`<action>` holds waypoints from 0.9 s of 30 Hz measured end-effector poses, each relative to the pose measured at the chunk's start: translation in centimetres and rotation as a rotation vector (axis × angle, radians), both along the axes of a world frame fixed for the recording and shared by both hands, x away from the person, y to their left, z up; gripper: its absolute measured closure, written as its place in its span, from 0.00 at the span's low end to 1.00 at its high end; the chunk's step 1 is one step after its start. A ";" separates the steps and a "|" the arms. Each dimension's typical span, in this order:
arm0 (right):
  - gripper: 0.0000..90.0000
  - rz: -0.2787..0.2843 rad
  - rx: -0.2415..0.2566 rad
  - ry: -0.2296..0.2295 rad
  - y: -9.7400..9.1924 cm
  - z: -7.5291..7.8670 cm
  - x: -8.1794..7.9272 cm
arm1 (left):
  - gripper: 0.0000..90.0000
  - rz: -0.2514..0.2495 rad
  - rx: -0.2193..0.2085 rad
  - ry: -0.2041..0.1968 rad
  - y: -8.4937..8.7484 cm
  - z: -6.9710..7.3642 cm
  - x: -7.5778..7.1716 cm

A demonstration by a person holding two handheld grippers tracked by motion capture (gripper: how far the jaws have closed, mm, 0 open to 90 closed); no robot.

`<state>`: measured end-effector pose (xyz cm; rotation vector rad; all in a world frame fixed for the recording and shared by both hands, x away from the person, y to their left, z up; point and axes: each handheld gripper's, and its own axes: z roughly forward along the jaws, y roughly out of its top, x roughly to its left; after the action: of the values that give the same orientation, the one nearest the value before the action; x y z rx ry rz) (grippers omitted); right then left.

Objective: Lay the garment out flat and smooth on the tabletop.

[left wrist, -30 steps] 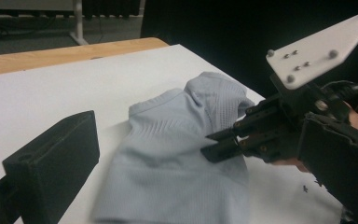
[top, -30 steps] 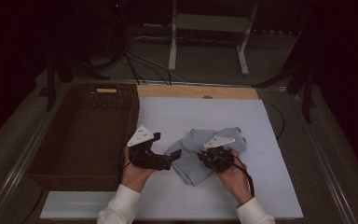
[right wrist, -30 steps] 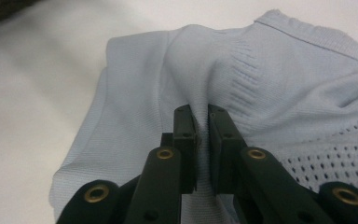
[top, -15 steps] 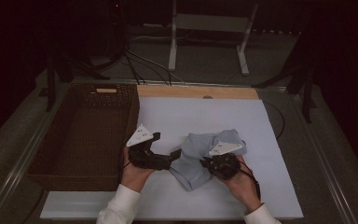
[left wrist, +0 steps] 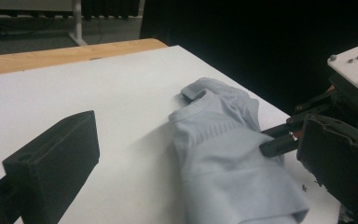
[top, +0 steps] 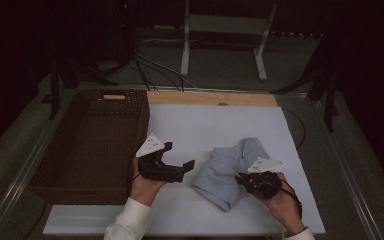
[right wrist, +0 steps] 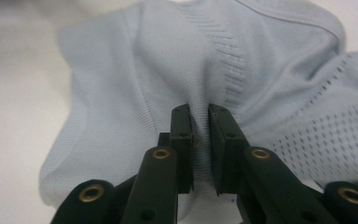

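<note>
A light blue knit garment (top: pixel 228 169) lies crumpled on the white table top (top: pixel 215 120), right of centre. My right gripper (top: pixel 241 179) is at the garment's near right side, shut on a pinched fold of the fabric (right wrist: pixel 200 100); the right gripper view shows the cloth squeezed between the right gripper's (right wrist: pixel 200 126) two jaws. My left gripper (top: pixel 179 155) hovers just left of the garment, open, with nothing between its jaws. In the left gripper view the garment (left wrist: pixel 223 140) lies ahead of the wide-apart jaws of my left gripper (left wrist: pixel 196 163), and the right gripper (left wrist: pixel 279 142) grips its far side.
A dark wicker basket (top: pixel 95 140) stands at the left of the table, close to my left hand. A wooden strip (top: pixel 210 98) runs along the far edge. Beyond it are a metal stand (top: pixel 225 30) and cables on the floor.
My right gripper has moved right and toward the near edge, dragging the pinched garment with it. The left gripper has stayed where it was.
</note>
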<state>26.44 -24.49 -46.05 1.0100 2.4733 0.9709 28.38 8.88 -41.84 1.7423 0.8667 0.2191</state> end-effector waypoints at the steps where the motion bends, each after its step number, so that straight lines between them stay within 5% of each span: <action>1: 0.90 0.000 0.000 0.000 0.0 0.0 0.0 | 0.00 -0.001 0.000 0.001 0.0 0.0 0.0; 18: 0.98 -0.200 -0.056 -0.003 -6.3 -0.5 -0.5 | 0.00 -0.003 -0.006 0.006 -0.1 0.0 0.0; 27: 0.79 -0.145 -0.012 0.003 -4.7 0.0 -0.9 | 0.00 -0.004 -0.008 0.007 -0.1 0.0 0.0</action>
<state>25.55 -29.23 -46.06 1.1694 2.3677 0.9079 28.39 8.75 -41.89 1.7386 0.8680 0.2066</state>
